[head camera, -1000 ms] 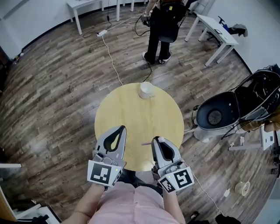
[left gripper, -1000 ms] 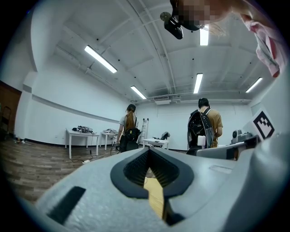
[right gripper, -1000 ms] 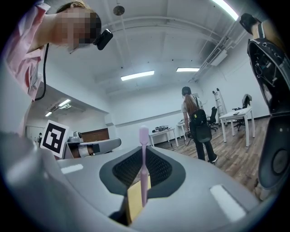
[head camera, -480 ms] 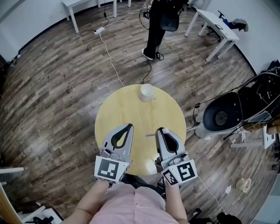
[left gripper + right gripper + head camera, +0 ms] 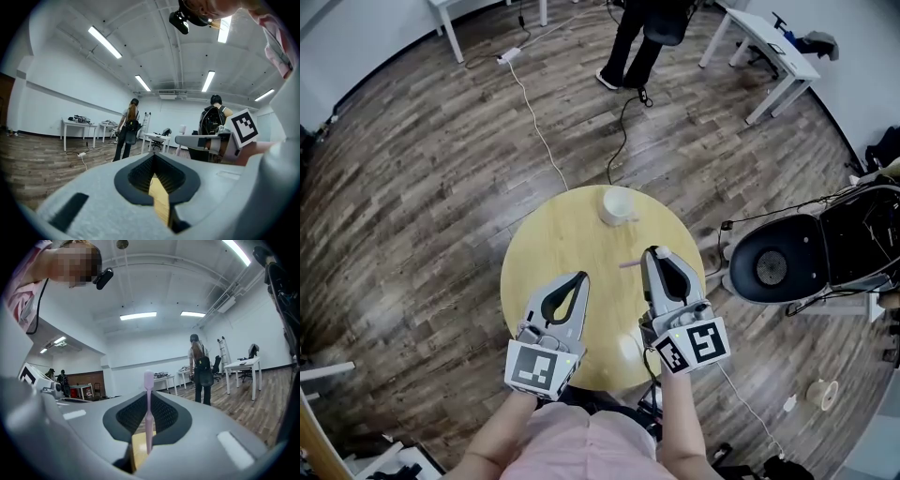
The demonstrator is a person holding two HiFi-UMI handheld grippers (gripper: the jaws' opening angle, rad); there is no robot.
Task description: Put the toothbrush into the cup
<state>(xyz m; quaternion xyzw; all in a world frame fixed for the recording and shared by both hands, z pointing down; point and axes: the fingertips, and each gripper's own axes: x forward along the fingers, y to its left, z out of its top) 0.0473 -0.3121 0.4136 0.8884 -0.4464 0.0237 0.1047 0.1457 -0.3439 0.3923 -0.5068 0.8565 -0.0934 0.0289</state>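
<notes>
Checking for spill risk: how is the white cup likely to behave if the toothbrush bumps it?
The cup looks squat and wide-mouthed, so it probably stays upright. It seems small and light and stands near the far rim of the table, so a knock might slide it off.

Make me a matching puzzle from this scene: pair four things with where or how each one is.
Things:
1 toothbrush
2 cup
3 left gripper
4 table

Descriptions:
a white, near the table's far edge
b round, pale yellow
c pink, clamped in the right gripper
d shut, holding nothing

Pairs: 1-c, 2-a, 3-d, 4-b
</notes>
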